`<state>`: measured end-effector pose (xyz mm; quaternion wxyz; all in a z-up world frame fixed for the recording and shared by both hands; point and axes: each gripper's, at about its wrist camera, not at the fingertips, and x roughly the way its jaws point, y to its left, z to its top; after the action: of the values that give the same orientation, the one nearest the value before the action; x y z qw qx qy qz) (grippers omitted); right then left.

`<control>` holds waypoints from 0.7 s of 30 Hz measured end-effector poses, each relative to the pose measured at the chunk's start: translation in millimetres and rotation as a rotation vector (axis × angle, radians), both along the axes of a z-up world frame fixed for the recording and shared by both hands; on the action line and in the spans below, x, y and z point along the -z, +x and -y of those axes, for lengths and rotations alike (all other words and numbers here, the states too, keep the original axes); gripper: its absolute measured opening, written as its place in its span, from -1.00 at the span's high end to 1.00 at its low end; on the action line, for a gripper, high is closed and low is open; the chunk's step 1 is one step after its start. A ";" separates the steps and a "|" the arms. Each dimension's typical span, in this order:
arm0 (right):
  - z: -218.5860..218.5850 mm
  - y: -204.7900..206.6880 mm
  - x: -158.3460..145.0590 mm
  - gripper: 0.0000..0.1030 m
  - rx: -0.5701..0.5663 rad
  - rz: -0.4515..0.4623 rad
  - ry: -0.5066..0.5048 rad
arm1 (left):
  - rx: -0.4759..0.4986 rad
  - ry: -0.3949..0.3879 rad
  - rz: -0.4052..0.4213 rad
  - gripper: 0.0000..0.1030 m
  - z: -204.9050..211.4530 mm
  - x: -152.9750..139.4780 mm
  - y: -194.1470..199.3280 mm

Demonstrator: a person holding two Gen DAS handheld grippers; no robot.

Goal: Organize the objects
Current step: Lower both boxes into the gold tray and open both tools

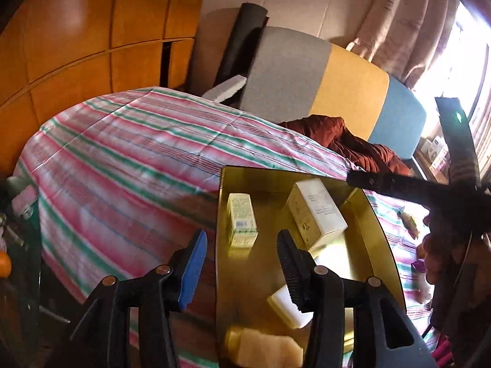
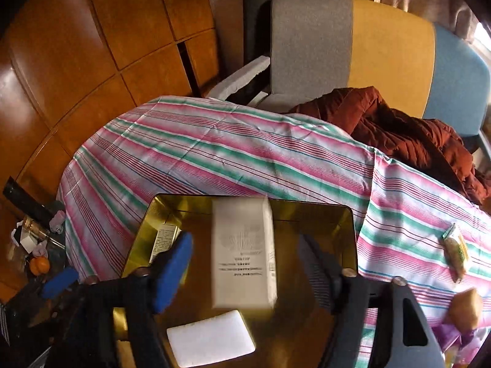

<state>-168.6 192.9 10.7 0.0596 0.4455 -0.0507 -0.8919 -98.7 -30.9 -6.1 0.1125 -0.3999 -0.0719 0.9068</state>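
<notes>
**A golden tray on the striped bed**

My left gripper (image 1: 242, 263) has its jaws apart with nothing between them, above the left edge of the golden tray (image 1: 383, 224). My right gripper (image 2: 245, 263) also stands with jaws wide; the big white box (image 2: 244, 251) appears between them, blurred, and the pads do not press it.

The tray lies on a bed covered with a striped sheet (image 2: 214, 153), pink, green and white. In the tray I see also a small green-white box (image 1: 241, 219) and a flat white block (image 2: 210, 337).

In the upper left are orange wooden cupboard doors (image 2: 92, 46). Behind the bed stands a headboard (image 2: 389, 49) in grey, yellow and blue, with a rust-coloured jacket (image 2: 408, 132) below it.
</notes>
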 end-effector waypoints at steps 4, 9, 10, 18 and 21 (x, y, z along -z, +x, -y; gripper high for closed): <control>0.7 17.0 2.5 -0.57 0.001 0.004 0.006 | -0.046 0.001 -0.013 0.07 4.0 -0.6 12.4; 3.2 49.7 8.6 -0.76 0.007 -0.017 0.023 | -0.106 -0.043 -0.052 0.07 1.9 -3.7 26.2; 4.9 55.6 10.1 -0.79 0.006 -0.024 0.035 | -0.114 -0.053 -0.062 0.07 0.8 -4.7 29.1; 15.4 103.9 13.9 -0.93 0.029 -0.123 0.141 | -0.124 -0.133 -0.095 0.06 -15.1 -9.9 48.2; 12.8 118.8 11.8 -0.99 0.057 -0.164 0.167 | -0.133 -0.165 -0.111 0.06 -19.7 -11.4 56.2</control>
<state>-49.8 180.0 -1.1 0.0009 0.3730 0.0161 -0.9277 -42.5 -11.2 5.3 0.0228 -0.3511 -0.0172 0.9359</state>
